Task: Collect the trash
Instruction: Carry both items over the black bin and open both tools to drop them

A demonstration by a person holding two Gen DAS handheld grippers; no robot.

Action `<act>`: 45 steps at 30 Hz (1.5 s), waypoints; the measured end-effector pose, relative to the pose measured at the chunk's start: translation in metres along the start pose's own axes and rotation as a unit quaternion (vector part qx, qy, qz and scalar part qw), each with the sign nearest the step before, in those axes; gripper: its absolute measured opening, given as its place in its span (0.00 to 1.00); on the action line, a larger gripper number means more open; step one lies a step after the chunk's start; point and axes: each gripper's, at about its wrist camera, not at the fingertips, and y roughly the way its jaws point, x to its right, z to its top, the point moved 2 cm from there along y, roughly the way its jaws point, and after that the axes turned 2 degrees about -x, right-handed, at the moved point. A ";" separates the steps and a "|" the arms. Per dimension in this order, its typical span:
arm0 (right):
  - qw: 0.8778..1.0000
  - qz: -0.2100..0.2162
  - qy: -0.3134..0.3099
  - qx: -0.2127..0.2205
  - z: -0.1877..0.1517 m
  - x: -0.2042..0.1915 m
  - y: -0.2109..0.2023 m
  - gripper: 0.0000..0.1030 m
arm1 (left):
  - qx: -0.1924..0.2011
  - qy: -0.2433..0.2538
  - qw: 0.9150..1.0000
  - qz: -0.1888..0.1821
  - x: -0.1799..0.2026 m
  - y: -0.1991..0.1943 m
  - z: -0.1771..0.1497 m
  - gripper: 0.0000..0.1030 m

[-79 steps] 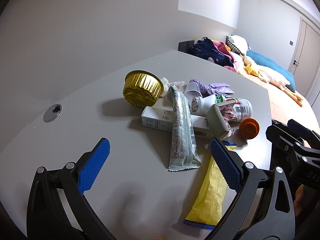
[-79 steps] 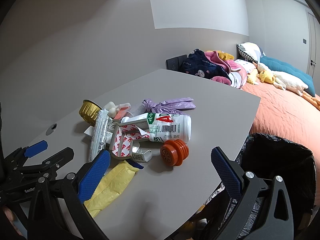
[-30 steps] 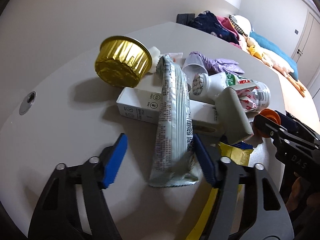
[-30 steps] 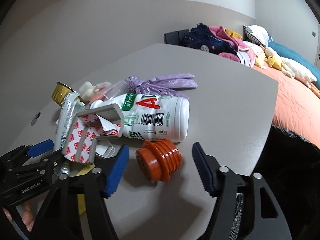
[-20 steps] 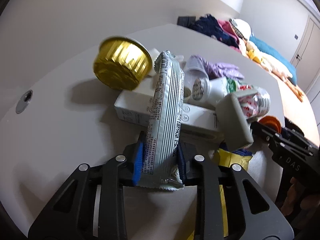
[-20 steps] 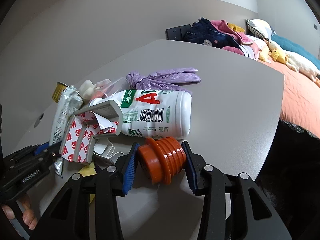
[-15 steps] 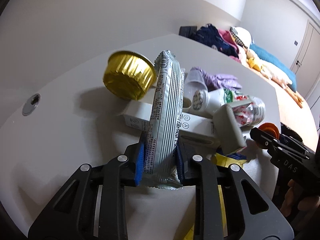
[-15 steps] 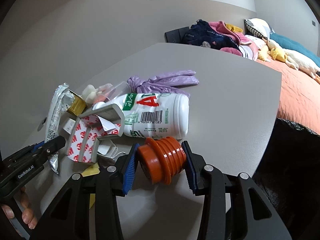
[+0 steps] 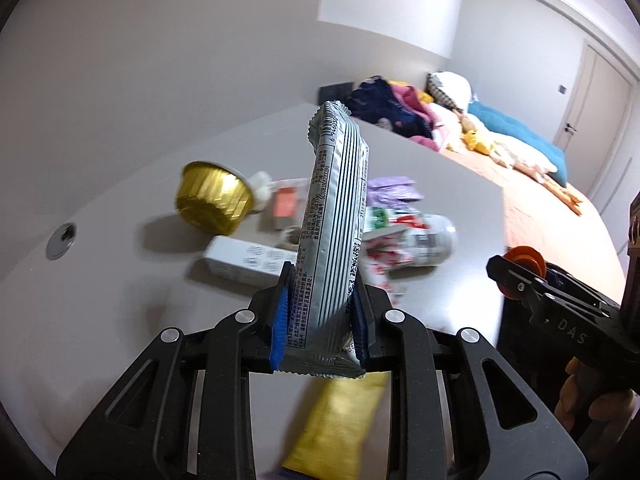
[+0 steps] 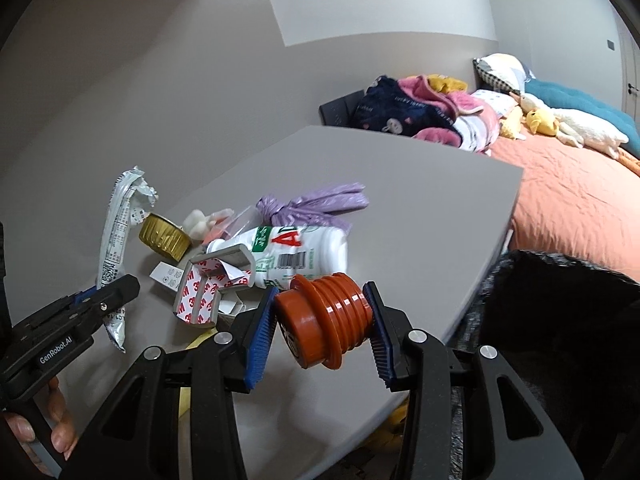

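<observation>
My left gripper (image 9: pixel 320 320) is shut on a long silver-grey snack wrapper (image 9: pixel 334 224) and holds it upright above the grey table (image 9: pixel 120 320); the wrapper also shows in the right wrist view (image 10: pixel 116 240). My right gripper (image 10: pixel 318 330) is shut on an orange ribbed cap (image 10: pixel 322 320), lifted off the table; the cap also shows in the left wrist view (image 9: pixel 522 264). On the table lie a gold foil cup (image 9: pixel 212 200), a white carton (image 9: pixel 244 264), a white bottle (image 10: pixel 300 254), a purple bag (image 10: pixel 316 204) and a yellow wrapper (image 9: pixel 336 428).
A black trash bag (image 10: pixel 560 320) hangs open at the table's right edge. A grey holder with red-printed paper (image 10: pixel 208 288) lies by the bottle. A bed with orange cover (image 10: pixel 568 200) and a clothes pile (image 10: pixel 420 112) stand beyond. A cable hole (image 9: pixel 64 236) is at the left.
Both grippers closed, the left on the wrapper and the right on the orange cap, then rose. The wrapper now stands clear of the pile and the cap is off the table.
</observation>
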 end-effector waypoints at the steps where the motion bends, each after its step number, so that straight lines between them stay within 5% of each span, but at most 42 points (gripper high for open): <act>1: 1.000 -0.001 0.000 0.003 -0.001 0.003 -0.004 0.43 | 0.001 0.002 1.000 -0.005 0.005 -0.001 0.000 0.25; 20: 0.996 -0.067 0.037 0.052 -0.008 0.083 -0.090 0.43 | -0.002 0.067 0.993 -0.095 0.120 0.008 -0.005 0.25; 35: 0.985 -0.118 0.098 0.074 -0.023 0.151 -0.131 0.43 | -0.047 0.121 0.978 -0.163 0.196 0.031 -0.020 0.25; 37: 0.983 -0.128 0.108 0.081 -0.024 0.160 -0.138 0.44 | -0.063 0.127 0.973 -0.184 0.208 0.034 -0.025 0.32; 38: 0.980 -0.137 0.112 0.087 -0.025 0.164 -0.143 0.48 | -0.074 0.129 0.970 -0.191 0.214 0.037 -0.026 0.61; 39: 0.978 -0.148 0.116 0.093 -0.025 0.168 -0.147 0.65 | -0.074 0.129 0.970 -0.192 0.218 0.038 -0.027 0.91; 41: 0.970 -0.171 0.123 0.121 -0.026 0.174 -0.161 0.79 | -0.065 0.134 0.968 -0.202 0.226 0.037 -0.030 0.94; 45: 0.966 -0.181 0.130 0.134 -0.025 0.184 -0.173 0.79 | -0.077 0.153 0.965 -0.199 0.240 0.042 -0.037 0.95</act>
